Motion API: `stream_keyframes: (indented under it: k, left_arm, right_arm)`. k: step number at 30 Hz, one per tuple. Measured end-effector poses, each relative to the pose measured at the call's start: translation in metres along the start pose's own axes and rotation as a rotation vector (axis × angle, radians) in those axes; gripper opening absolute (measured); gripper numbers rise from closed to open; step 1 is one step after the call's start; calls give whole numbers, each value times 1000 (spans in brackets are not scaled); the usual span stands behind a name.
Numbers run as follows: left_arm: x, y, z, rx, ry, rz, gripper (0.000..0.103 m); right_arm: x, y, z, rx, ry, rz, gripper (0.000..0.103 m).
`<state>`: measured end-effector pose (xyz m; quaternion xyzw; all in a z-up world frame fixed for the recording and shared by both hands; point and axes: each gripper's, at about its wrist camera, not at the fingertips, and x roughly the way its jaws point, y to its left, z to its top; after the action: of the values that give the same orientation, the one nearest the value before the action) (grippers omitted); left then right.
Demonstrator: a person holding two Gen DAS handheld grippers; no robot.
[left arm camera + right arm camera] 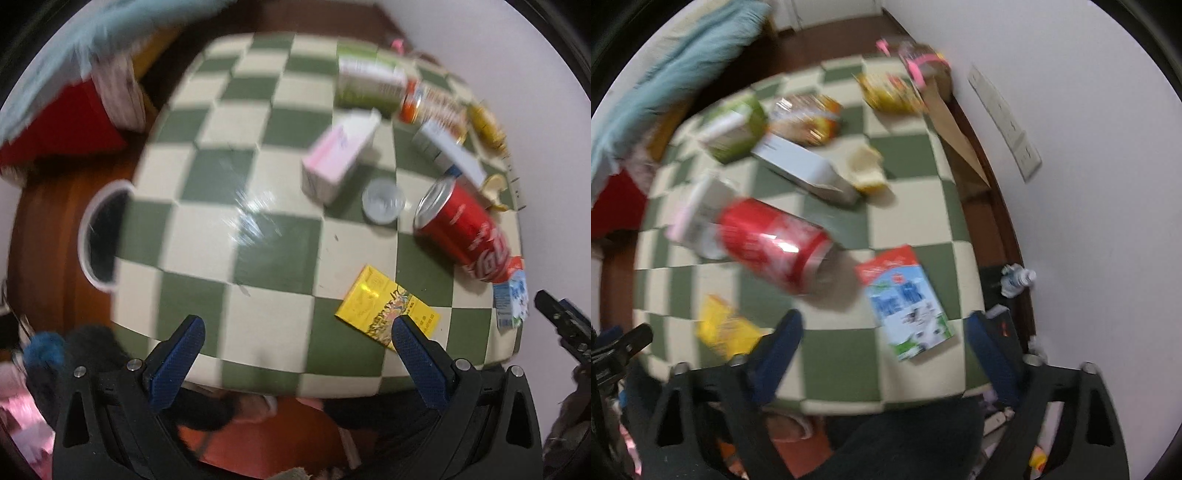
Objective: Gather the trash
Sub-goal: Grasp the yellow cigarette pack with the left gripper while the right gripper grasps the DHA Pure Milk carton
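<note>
Checkered table (266, 184) held litter while both grippers, left (295, 347) and right (882, 343), hung apart and empty; the can (772, 243) (light, slippery, probably empty) wanted gripping across its middle.

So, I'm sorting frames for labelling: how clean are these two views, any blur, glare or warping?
Left wrist view: mild motion smear, a glare streak on the checkered table, though the red can and yellow box stay readable. Right wrist view: heavier blur, the red can smeared, only the milk carton fairly legible. Both show strong fisheye bulging with dark corners.
</note>
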<state>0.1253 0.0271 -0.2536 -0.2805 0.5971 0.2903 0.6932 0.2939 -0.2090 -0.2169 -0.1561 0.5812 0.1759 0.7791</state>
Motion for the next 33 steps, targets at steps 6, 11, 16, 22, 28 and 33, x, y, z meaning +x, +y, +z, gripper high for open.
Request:
stream_keyframes:
  k: [6,11,16,22,28,33]
  left_arm:
    - [48,-19,-1,-161,175,-154,98]
    - [62,-34,7,-303,226,-237,90]
    - [59,-49,11,-351,224,-158,81]
    - [38,-72,3,-268,175,-53,66]
    - [18,-100,-5,42,124,-6,65]
    - [-3,-99,7,312,59,126,64]
  right_arm:
    - [51,-11,0,30,63,-17,81]
    - [69,-14,-1,51,72,4,81]
    - [74,-17,-5,71,71,21,68]
    - [79,-25,-17,82,88,46,67]
    - [71,-34,-35,119,130,108,67]
    - [57,-24,-43,129,182,170,74]
